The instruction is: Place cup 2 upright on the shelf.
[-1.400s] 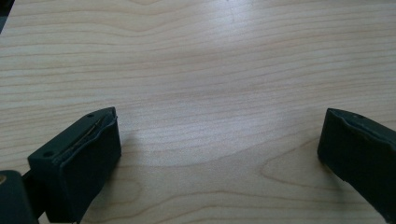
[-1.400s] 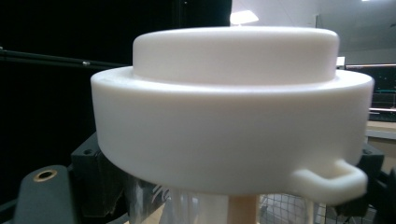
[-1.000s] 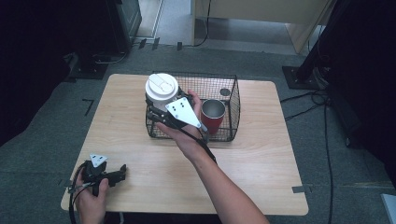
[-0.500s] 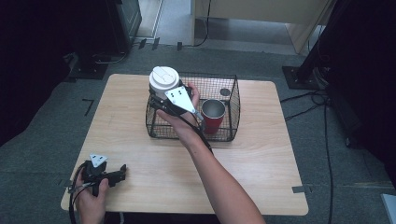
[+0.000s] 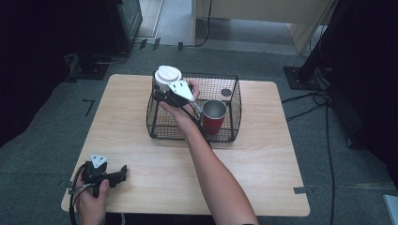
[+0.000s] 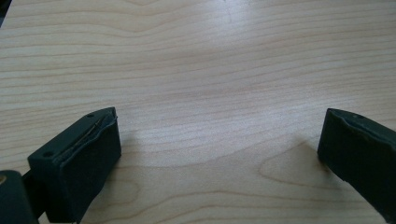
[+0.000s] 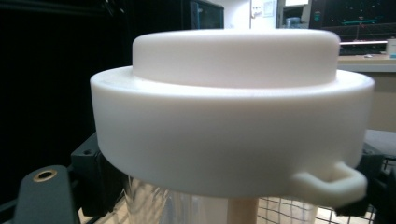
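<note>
- A wooden table (image 5: 263,168) stands on grey carpet, with dark equipment stands around it and a wire basket (image 5: 234,101) toward the far side.
- Nearest me, my left gripper (image 5: 123,171) rests at the table's near left corner, jaws spread wide on bare wood with nothing between them.
- Farther out, my right gripper (image 5: 160,95) clamps a cup (image 5: 167,76) with a white lid, held at the basket's far left corner, above the rim.
- I judge the cup light and thin-walled, its clear body easy to crush; the grip sits just under the lid's stiff rim, which looks the safest hold.
- A red cup (image 5: 213,117) stands inside the basket, right of my hand.
- The right gripper view shows the lid's side tab (image 7: 334,182) and the clear wall below; the high view gives the cup's place over the basket.
</note>
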Action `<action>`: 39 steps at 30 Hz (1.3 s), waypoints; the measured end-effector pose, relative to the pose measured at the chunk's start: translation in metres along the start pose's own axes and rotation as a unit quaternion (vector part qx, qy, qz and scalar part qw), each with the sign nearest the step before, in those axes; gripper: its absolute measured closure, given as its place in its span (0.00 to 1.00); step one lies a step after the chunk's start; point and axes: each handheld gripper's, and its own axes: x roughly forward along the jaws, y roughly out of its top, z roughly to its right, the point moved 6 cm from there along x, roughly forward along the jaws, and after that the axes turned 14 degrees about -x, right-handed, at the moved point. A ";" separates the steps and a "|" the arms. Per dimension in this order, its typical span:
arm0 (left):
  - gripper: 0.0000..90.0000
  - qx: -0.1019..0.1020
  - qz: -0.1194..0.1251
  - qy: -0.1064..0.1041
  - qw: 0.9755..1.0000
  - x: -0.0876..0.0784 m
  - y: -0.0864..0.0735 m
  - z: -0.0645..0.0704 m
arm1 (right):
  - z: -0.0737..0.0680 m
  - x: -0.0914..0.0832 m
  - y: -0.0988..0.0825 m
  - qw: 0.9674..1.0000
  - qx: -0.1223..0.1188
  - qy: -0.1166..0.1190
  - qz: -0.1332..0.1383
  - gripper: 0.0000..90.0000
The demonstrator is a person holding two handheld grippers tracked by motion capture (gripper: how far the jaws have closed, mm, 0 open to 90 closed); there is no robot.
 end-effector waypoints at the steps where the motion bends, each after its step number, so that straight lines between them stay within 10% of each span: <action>1: 0.00 0.000 0.000 0.000 1.000 0.000 0.000 0.000 | 0.001 0.003 -0.002 1.000 -0.003 -0.003 -0.004 0.18; 39: 0.00 0.001 -0.001 0.000 1.000 0.000 0.000 0.000 | -0.005 0.024 -0.043 0.994 -0.040 0.019 -0.098 0.16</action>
